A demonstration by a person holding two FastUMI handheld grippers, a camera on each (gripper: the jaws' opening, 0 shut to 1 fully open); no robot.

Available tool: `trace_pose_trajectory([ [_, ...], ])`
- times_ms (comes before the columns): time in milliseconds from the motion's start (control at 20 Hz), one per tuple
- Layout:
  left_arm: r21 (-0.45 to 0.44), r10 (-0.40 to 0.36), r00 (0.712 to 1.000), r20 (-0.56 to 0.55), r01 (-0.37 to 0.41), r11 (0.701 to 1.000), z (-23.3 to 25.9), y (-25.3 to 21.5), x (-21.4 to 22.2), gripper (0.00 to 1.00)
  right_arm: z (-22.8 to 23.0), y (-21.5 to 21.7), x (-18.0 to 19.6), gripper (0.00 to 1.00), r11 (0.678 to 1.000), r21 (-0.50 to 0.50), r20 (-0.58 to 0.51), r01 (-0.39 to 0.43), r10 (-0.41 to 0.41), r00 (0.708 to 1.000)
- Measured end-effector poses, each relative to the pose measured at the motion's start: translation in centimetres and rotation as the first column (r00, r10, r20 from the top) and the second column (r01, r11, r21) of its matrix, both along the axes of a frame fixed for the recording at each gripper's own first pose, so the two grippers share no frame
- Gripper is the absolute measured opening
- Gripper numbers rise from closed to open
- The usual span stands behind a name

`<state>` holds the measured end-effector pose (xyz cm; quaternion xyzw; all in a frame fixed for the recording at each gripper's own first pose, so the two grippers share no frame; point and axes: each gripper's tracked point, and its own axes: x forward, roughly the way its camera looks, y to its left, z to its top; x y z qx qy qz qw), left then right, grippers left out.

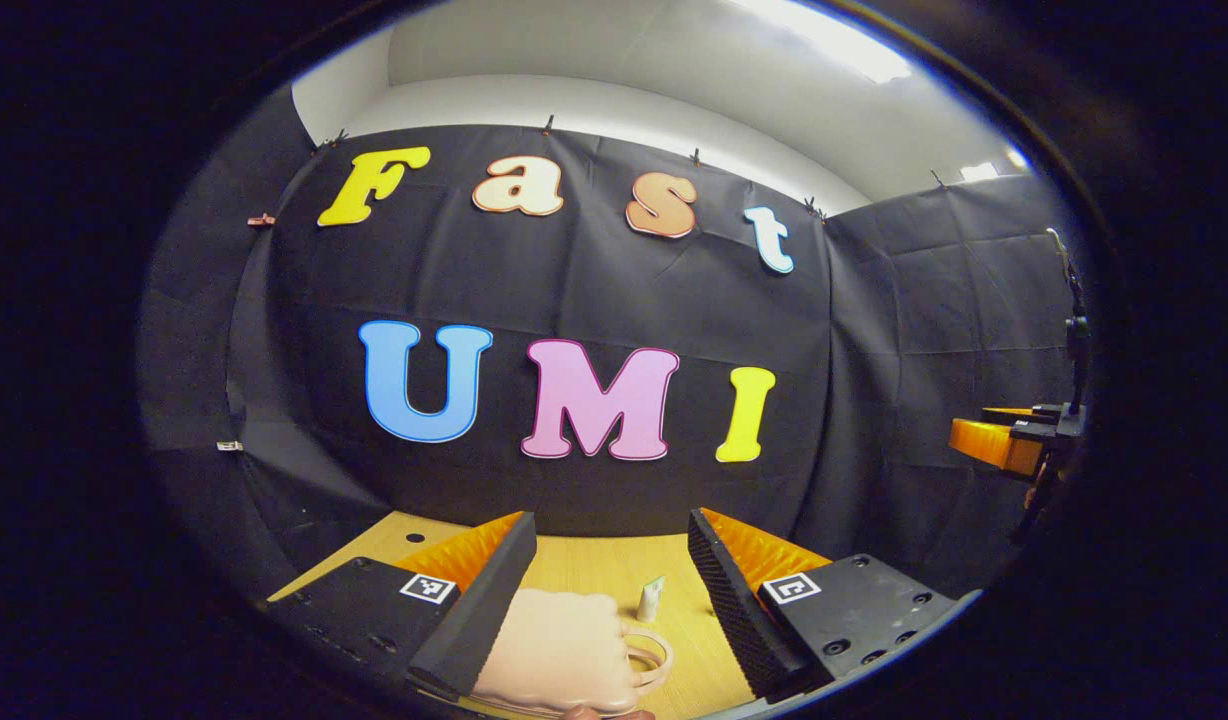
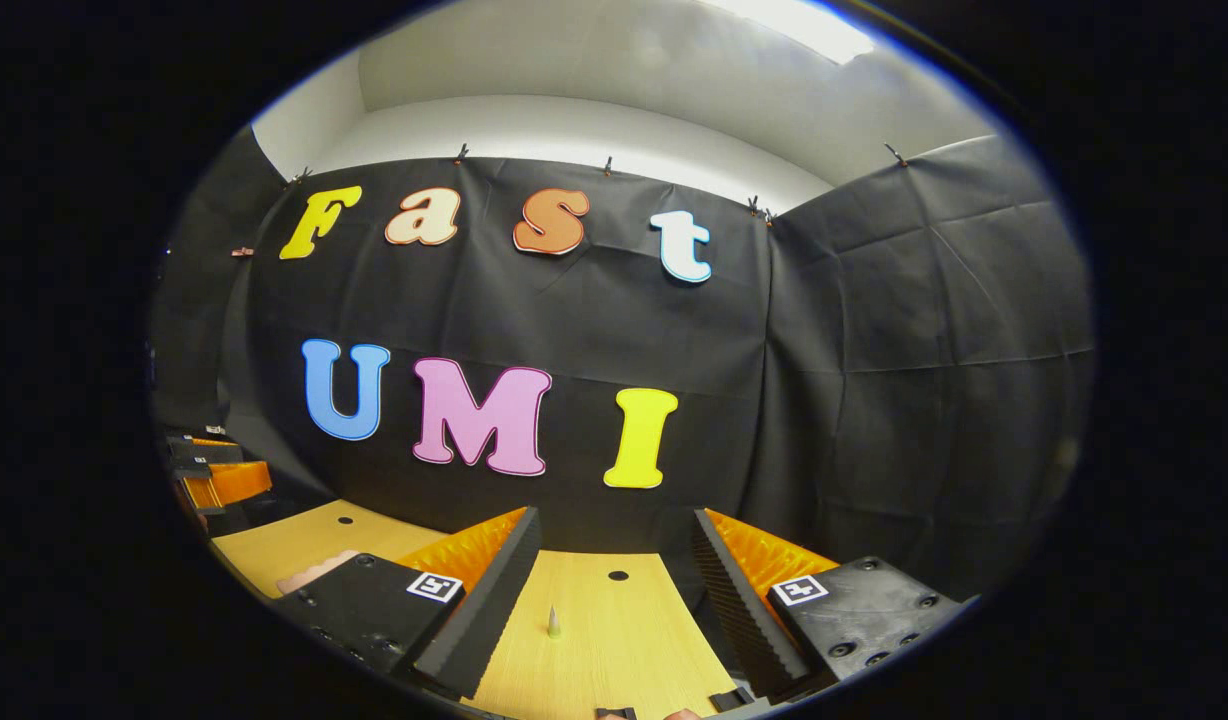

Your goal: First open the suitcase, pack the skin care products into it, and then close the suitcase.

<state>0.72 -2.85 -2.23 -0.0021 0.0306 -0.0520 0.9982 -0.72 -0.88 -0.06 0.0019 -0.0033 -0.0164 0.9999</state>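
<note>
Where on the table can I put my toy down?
There's bare wooden table between the right claw fingers, past the little tube. It's crowded by the left claw: the pink suitcase and a small bottle sit close together there.

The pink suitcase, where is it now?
In the left gripper view the pink suitcase lies shut on the wooden table, low between the open left gripper's fingers, with a small tube standing just right of it.

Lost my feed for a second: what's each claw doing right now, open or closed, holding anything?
Left claw: open, empty, above the pink suitcase on the table.
Right claw: open, empty, over bare table.
</note>
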Motion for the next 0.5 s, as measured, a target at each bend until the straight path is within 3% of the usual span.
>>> trace_pose_trajectory([
  [150,-0.016,-0.066,0.992,-0.112,0.064,0.998,-3.5,-1.9,1.2,0.95,-0.8,-0.6,-0.1,0.96,1.000,-0.007,-0.005,0.002,-0.002,1.000],
  [250,-0.021,-0.115,0.970,-0.216,0.113,0.993,-6.8,-3.7,2.3,0.95,-1.5,-1.2,0.0,0.98,1.000,-0.004,-0.011,-0.001,0.001,1.000],
  [350,-0.032,-0.175,0.923,-0.343,0.174,0.984,-11.1,-6.0,3.4,0.96,-2.5,-2.1,0.3,0.96,1.000,0.002,-0.021,-0.004,0.004,1.000],
  [500,-0.039,-0.167,0.809,-0.564,0.176,0.984,-18.8,-7.9,5.2,0.96,-4.1,-3.7,1.2,0.98,1.000,0.026,-0.022,-0.016,0.016,1.000],
])
